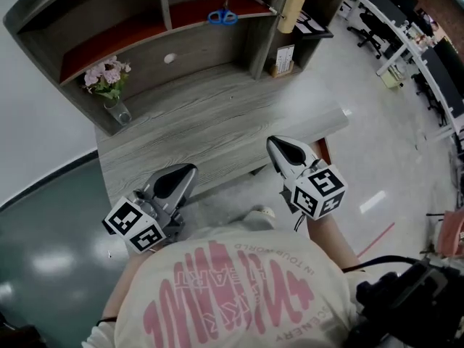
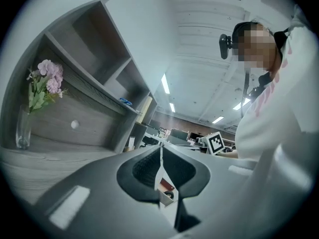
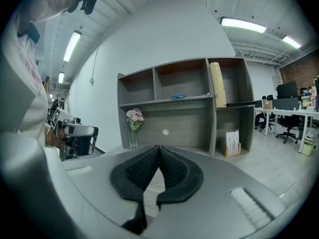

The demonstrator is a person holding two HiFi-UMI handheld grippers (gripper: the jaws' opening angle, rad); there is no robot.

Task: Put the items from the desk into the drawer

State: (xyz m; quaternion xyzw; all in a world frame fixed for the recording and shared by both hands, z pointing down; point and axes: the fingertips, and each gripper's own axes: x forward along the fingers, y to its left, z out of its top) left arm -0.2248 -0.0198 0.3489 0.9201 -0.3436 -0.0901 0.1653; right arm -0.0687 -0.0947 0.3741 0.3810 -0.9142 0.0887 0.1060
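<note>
The grey wooden desk carries a shelf unit with a drawer front and its round white knob. Blue scissors lie on a middle shelf. A glass vase of pink flowers stands at the desk's left end. A pale yellow roll leans upright in the right compartment. My left gripper hovers at the desk's near edge, shut and empty. Over the near right part of the desk my right gripper is also shut, with nothing in it. In the right gripper view the scissors and the vase lie far ahead.
A small upright card holder stands at the shelf unit's right foot. Office chairs and white desks fill the room to the right. A white wall runs along the left. The person's torso is close behind both grippers.
</note>
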